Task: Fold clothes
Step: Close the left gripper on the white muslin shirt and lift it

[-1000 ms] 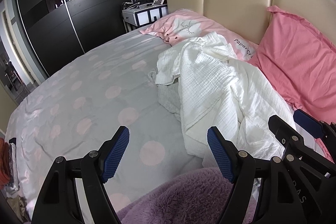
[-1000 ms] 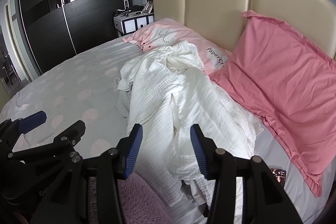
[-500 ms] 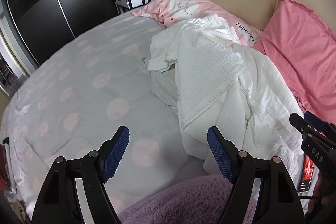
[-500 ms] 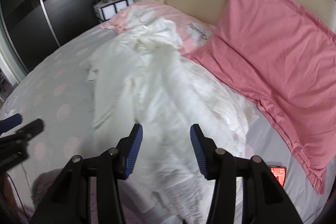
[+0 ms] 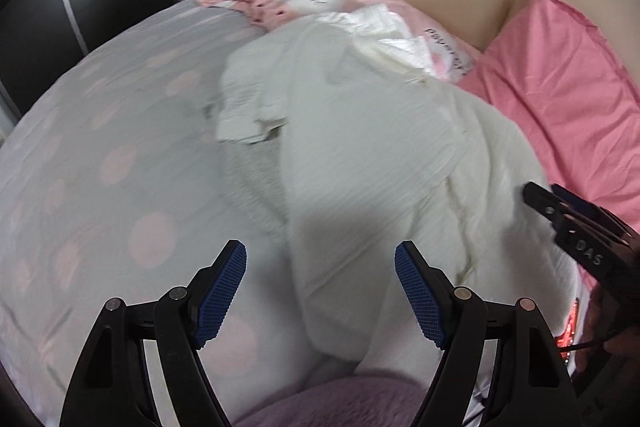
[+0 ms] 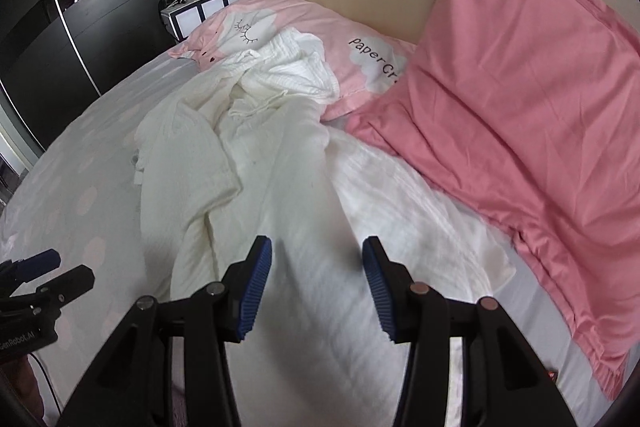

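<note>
While both grippers, left point(image 5: 320, 291) and right point(image 6: 316, 279), hover spread and empty, the crumpled white textured garment point(image 6: 288, 163) lies, somewhat blurred, on the dotted grey bed point(image 5: 120, 115).

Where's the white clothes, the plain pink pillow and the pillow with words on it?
White clothes point(image 6: 280, 163), right wrist view, crumpled middle.
Plain pink pillow point(image 6: 520, 87), right wrist view, centre of its face.
Printed pillow point(image 6: 320, 27), right wrist view, pink top.

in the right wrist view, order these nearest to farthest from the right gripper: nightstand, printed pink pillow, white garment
1. white garment, directly under and ahead of the right gripper.
2. printed pink pillow, beyond it by the headboard.
3. nightstand, far left, past the pillow.
</note>
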The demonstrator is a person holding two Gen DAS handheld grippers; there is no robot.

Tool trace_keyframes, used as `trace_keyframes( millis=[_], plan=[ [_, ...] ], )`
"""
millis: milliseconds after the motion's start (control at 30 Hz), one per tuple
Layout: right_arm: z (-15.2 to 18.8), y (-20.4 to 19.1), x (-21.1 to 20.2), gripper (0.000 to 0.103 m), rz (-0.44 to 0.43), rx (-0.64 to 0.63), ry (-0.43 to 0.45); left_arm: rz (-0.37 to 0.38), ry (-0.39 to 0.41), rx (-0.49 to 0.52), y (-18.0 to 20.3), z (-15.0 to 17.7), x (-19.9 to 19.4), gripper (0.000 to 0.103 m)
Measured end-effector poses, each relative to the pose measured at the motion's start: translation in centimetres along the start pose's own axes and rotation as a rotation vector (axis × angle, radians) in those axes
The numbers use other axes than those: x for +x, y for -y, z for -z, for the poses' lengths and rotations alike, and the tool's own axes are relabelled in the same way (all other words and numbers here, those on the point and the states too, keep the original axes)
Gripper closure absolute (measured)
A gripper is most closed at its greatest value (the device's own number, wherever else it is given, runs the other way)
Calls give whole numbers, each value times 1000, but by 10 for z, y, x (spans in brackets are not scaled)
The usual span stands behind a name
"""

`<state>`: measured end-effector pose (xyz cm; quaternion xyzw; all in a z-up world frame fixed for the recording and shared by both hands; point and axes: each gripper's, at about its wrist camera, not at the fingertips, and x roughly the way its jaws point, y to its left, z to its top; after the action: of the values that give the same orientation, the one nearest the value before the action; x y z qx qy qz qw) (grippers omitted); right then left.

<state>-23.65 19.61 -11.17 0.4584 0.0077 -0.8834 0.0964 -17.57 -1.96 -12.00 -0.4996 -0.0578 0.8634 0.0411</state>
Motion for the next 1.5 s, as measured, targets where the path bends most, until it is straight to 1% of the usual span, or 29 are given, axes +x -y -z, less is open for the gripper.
trace_keyframes(
  millis=[100, 133, 167, 233, 267, 300, 333, 367, 400, 433, 467, 533, 600, 667, 800, 867, 900, 1033, 1133, 1200, 1267, 1367, 1467, 1500],
  plan=[
    [-11, -3, 10, 58, 14, -15, -3, 69, 3, 31, 17, -12, 21, 25],
    [-14, -4, 13, 59, 19, -20, -5, 84, 3, 45, 22, -17, 28, 25],
    [-17, -5, 15, 64, 25, -27, -5, 98, 4, 58, 26, -21, 36, 25],
    [-19, -8, 19, 70, 36, -40, -4, 102, 9, 73, 36, -29, 48, 25],
    [-20, -9, 20, 76, 39, -43, -2, 103, 9, 77, 39, -32, 52, 25],
    [-20, -10, 21, 78, 44, -48, 0, 104, 7, 80, 43, -35, 55, 27],
    [-19, -11, 22, 82, 52, -52, 0, 92, 5, 74, 47, -37, 57, 40],
    [-19, -11, 23, 84, 57, -55, 0, 88, 2, 77, 50, -39, 60, 58],
    [-18, -12, 23, 85, 59, -57, -2, 86, -10, 76, 51, -40, 63, 68],
    [-17, -12, 23, 85, 60, -56, -2, 84, -24, 73, 51, -41, 66, 88],
    [-16, -13, 22, 85, 61, -55, -3, 78, -31, 63, 50, -42, 68, 92],
    [-15, -13, 18, 85, 54, -53, -4, 56, -9, 44, 44, -41, 62, 94],
    [-13, -13, 12, 85, 46, -53, 0, 12, 29, 15, 34, -41, 49, 95],
    [-11, -12, 3, 85, 47, -56, 10, -29, 72, -53, 16, -42, 30, 95],
    [-4, -13, -17, 85, 41, -62, 28, -126, 127, -172, -24, -40, -6, 96],
    [2, -15, -27, 85, 39, -74, 41, -179, 165, -233, -49, -36, -29, 96],
    [5, -17, -33, 85, 38, -82, 49, -211, 196, -255, -58, -35, -43, 96],
    [17, -25, -56, 85, 28, -97, 69, -303, 308, -289, -85, -28, -101, 96],
    [25, -34, -72, 85, 18, -111, 79, -365, 372, -317, -106, -19, -145, 96],
    [29, -42, -81, 85, 4, -121, 81, -408, 403, -335, -120, -7, -175, 96],
    [34, -56, -87, 85, -28, -134, 79, -447, 424, -347, -133, 8, -201, 96],
    [43, -83, -98, 85, -84, -169, 80, -525, 434, -378, -158, 44, -237, 96],
    [53, -112, -106, 85, -126, -210, 80, -563, 427, -458, -192, 83, -262, 96],
    [58, -121, -108, 85, -134, -223, 77, -588, 423, -481, -202, 97, -268, 96]
  ],
)
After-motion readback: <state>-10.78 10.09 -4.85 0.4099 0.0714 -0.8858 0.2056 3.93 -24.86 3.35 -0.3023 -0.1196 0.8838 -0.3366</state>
